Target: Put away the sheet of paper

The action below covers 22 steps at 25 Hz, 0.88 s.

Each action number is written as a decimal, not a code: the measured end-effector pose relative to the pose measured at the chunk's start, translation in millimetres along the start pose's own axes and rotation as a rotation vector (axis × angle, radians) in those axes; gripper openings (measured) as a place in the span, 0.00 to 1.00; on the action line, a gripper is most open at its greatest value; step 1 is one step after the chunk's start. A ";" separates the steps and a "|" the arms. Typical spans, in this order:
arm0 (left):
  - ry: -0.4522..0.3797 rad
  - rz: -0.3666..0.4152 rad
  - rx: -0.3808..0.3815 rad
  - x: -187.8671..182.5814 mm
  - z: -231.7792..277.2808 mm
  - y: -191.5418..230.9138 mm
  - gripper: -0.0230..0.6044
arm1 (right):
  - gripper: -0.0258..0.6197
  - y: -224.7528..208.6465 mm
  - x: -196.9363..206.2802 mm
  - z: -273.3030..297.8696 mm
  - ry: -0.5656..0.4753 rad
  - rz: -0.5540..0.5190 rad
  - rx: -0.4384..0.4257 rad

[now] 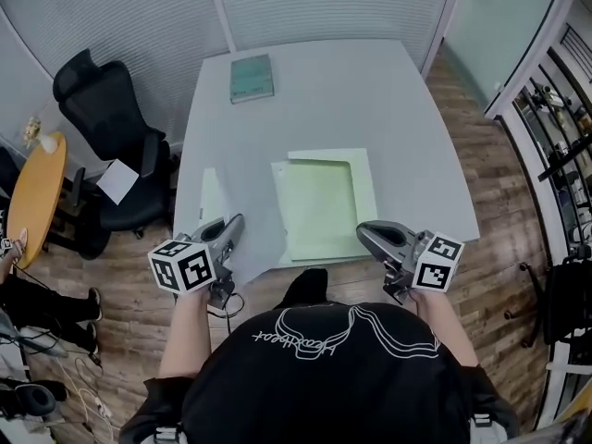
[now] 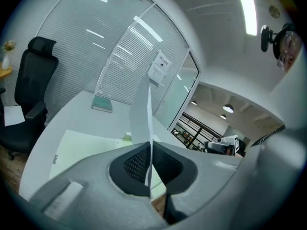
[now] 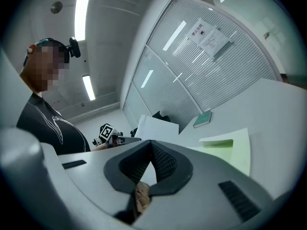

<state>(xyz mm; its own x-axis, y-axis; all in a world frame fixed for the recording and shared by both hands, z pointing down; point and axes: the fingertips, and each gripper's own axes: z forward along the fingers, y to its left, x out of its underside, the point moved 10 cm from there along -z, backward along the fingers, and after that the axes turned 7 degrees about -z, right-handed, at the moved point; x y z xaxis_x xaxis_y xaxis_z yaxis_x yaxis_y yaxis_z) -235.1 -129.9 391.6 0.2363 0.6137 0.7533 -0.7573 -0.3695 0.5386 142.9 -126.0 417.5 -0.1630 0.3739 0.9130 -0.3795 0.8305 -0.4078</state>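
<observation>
Both jaws of the left gripper [image 1: 239, 222] are pressing on the sheet [image 1: 262, 239], which is rising on edge off the table's [image 1: 370, 100] near-left corner, just beside a pale green folder [image 1: 319, 206] lying flat. The right gripper [image 1: 363, 229], jaws together and empty, is hanging by the folder's near-right corner. A teal book [image 1: 251, 78] is lying at the far edge, and a black chair [image 1: 111, 109] is standing to the left.

The right tool [image 3: 151, 144] showed its jaws pressed together — beyond, a pale green paper folder [image 3: 234, 153] lay on the white table [image 3: 283, 123].

Wood floor [image 1: 504, 183], blk office chair [image 1: 106, 109], glass walls [image 1: 139, 17] w/ blinds.
</observation>
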 end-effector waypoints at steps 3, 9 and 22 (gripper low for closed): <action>-0.004 -0.052 0.016 -5.4 8.3 15.6 0.05 | 0.05 -7.2 2.3 2.5 0.007 0.015 0.010; 0.032 -0.189 0.015 4.7 27.5 58.1 0.05 | 0.05 -21.3 11.7 7.3 0.015 0.056 0.033; 0.109 -0.288 -0.021 27.0 58.9 103.1 0.05 | 0.05 -35.5 24.9 4.1 0.008 0.140 0.072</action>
<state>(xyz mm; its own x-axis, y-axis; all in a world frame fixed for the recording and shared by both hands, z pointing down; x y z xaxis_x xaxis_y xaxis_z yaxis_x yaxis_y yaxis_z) -270.9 -192.5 489.6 0.3772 0.7625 0.5257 -0.6815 -0.1558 0.7151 148.6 -147.9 454.7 -0.2120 0.4869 0.8473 -0.4177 0.7387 -0.5290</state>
